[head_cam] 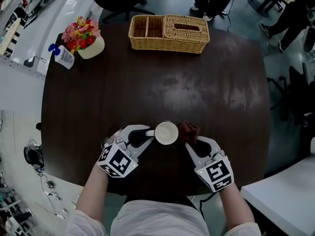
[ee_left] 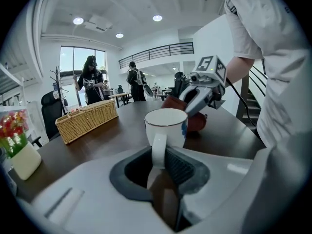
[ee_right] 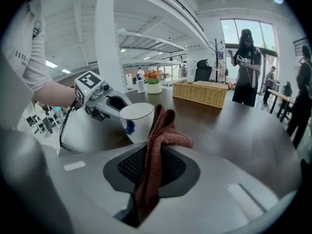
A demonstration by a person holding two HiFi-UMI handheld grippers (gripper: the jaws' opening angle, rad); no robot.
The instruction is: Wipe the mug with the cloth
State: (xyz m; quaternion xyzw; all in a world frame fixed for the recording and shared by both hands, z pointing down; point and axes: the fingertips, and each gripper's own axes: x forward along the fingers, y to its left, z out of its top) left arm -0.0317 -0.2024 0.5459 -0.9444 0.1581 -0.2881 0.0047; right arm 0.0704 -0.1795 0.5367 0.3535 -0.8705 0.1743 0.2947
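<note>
A white mug is held just above the dark table near its front edge. My left gripper is shut on the mug's handle. The mug stands upright with a blue mark on its side. My right gripper is shut on a reddish-brown cloth, which presses against the mug's right side. In the right gripper view the cloth rises folded from between the jaws and touches the mug.
A wicker basket sits at the table's far edge. A white pot of flowers and a small bottle stand at the far left. Office chairs and people stand beyond the table.
</note>
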